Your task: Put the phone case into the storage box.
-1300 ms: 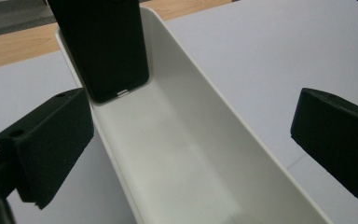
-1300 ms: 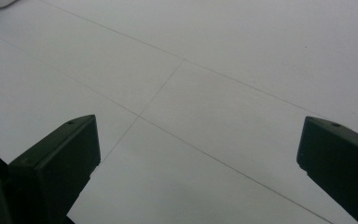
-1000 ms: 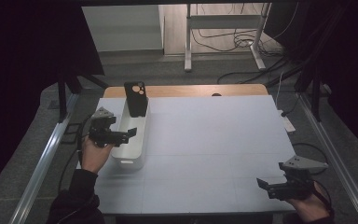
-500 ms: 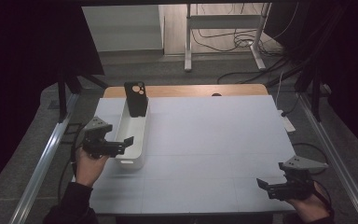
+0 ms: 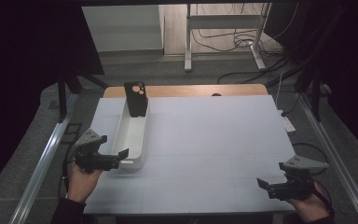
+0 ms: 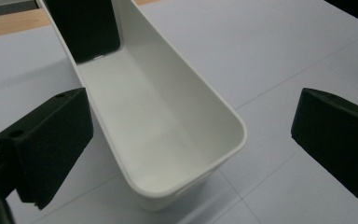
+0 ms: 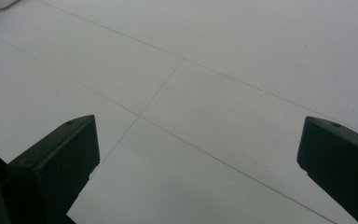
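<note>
The white table (image 5: 214, 140) spreads out in front of me, its surface crossed by faint grid lines, with a strip of bare wood along the far edge. On its left part lies a long white bin (image 5: 131, 135), set lengthwise away from me, open on top and with nothing on its floor but what stands at the far end. There a black phone case (image 5: 136, 99) stands upright, leaning against the far end wall, camera cutouts at its top. My left gripper (image 5: 116, 157) sits at the near end of the bin, jaws spread wide; in the left gripper view the bin's rounded near end (image 6: 186, 140) lies between them, touching neither. My right gripper (image 5: 265, 184) is well apart from all that, at the near right corner of the table, jaws likewise wide apart over bare table surface and holding nothing
</note>
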### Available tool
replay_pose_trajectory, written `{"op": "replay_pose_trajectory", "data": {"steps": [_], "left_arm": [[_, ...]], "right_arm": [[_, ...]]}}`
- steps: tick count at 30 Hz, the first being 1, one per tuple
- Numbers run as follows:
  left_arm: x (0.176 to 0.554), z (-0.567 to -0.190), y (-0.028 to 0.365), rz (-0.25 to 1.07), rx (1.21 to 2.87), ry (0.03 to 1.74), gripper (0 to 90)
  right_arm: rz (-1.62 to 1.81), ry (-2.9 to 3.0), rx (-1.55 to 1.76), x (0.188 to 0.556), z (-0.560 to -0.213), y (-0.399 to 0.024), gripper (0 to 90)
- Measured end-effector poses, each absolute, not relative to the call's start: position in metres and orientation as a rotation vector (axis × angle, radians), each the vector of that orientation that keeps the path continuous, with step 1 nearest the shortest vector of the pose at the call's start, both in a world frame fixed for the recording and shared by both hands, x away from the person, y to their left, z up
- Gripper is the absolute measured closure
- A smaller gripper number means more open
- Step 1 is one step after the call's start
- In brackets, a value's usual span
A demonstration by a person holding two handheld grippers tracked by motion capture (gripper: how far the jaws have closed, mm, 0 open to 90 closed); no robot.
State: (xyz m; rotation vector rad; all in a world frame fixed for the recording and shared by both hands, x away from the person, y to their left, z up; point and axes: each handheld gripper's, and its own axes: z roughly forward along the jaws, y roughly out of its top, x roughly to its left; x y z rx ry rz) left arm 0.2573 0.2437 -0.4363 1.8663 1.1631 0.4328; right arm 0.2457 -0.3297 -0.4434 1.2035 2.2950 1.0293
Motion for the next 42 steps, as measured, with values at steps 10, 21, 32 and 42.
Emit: {"op": "replay_pose_trajectory", "data": {"steps": [10, 21, 32, 42], "left_arm": [[0.233, -0.438, 0.251, 0.442, 1.853, 1.174, 0.1], [0.214, -0.444, 0.258, 0.447, 1.853, 1.197, 0.1], [0.197, -0.451, 0.262, 0.478, 1.872, 1.211, 0.4], [0.185, -0.457, 0.264, 0.504, 1.893, 1.211, 0.1]], "right_arm": [[1.026, 2.295, 1.202, 0.246, -0.443, -0.329, 0.0], [1.027, 2.294, 1.204, 0.246, -0.443, -0.329, 0.0], [1.021, 2.297, 1.200, 0.245, -0.443, -0.329, 0.0], [1.022, 2.297, 1.202, 0.245, -0.443, -0.329, 0.0]]}}
